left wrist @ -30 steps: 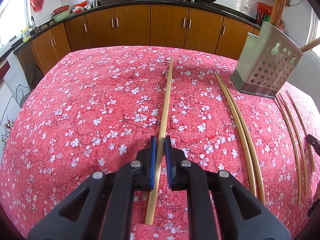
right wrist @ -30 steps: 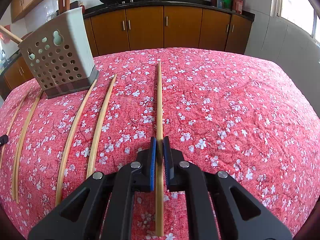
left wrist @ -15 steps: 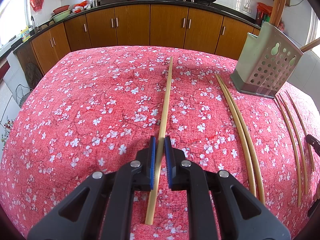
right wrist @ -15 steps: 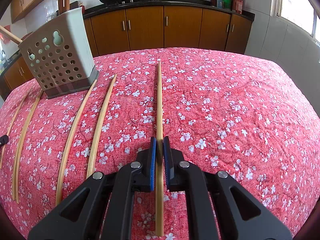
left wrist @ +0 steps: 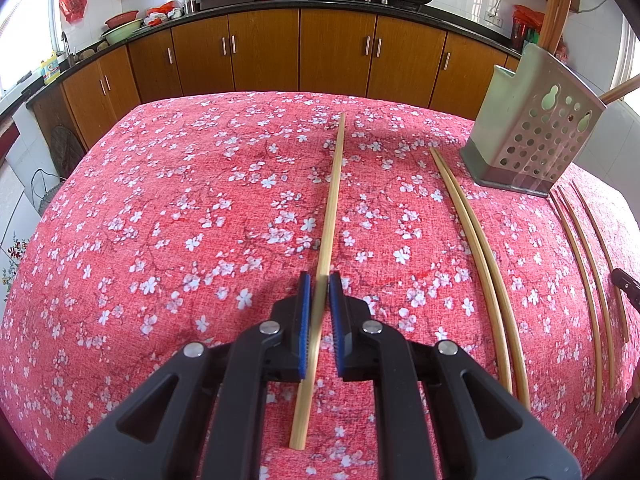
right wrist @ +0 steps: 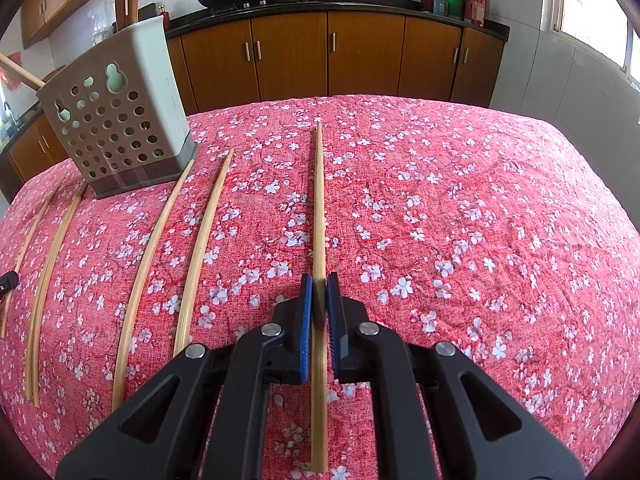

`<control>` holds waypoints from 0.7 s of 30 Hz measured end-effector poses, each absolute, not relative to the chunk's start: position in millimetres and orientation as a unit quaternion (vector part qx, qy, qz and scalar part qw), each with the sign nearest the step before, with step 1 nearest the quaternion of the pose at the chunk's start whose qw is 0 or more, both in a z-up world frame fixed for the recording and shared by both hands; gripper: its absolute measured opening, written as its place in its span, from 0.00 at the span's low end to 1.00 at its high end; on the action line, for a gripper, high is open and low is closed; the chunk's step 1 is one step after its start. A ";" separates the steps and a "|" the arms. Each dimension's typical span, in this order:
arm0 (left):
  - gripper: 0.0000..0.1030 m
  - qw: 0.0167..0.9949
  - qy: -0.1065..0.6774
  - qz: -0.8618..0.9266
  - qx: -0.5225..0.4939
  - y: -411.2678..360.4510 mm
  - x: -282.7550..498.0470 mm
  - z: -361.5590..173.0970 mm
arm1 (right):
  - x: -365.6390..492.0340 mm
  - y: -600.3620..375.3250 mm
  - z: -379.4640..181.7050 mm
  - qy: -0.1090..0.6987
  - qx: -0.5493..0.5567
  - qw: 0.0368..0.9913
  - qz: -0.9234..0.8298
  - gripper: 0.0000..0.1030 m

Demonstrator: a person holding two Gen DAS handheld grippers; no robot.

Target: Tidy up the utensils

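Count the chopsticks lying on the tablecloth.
6: a chopstick in the left gripper, another in the right gripper, a close pair left of the holder, two right of it. The holder may hide more.

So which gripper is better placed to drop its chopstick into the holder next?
Probably right: both grippers clamp a chopstick, but the right gripper appears closer to the holder than the left gripper.
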State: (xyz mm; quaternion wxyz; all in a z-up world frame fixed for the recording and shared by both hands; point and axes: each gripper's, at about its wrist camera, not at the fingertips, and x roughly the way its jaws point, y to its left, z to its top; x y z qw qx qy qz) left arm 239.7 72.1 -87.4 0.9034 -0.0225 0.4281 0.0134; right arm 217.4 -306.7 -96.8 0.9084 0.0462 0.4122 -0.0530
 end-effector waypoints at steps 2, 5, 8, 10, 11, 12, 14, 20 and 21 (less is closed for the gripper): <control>0.12 0.903 0.428 0.014 -0.023 72.0 239.5 -87.3 | 217.1 -306.1 -96.6 0.412 0.046 0.908 -0.053 0.09; 0.12 0.903 0.428 0.013 -0.023 72.1 239.5 -87.1 | 217.3 -306.6 -96.3 0.412 0.047 0.908 -0.053 0.09; 0.12 0.903 0.428 0.013 -0.023 72.4 239.5 -86.9 | 217.2 -304.7 -95.7 0.412 0.048 0.908 -0.052 0.09; 0.12 0.903 0.428 0.012 -0.025 72.2 239.1 -86.7 | 216.9 -305.1 -95.5 0.412 0.050 0.908 -0.052 0.09; 0.12 0.903 0.428 0.010 -0.028 73.0 238.8 -86.5 | 215.8 -304.7 -95.3 0.412 0.053 0.908 -0.052 0.09; 0.12 0.903 0.428 0.008 -0.028 72.3 238.2 -86.4 | 214.4 -305.9 -95.4 0.412 0.054 0.908 -0.052 0.09; 0.12 0.903 0.429 0.006 -0.022 71.3 234.4 -85.8 | 208.2 -305.6 -94.7 0.413 0.050 0.908 -0.050 0.09; 0.10 0.903 0.430 0.000 0.002 67.7 219.8 -86.0 | 195.3 -303.1 -92.7 0.412 0.057 0.908 -0.039 0.08; 0.09 0.903 0.430 -0.001 0.005 66.3 218.9 -85.8 | 195.4 -302.2 -91.9 0.412 0.057 0.909 -0.039 0.08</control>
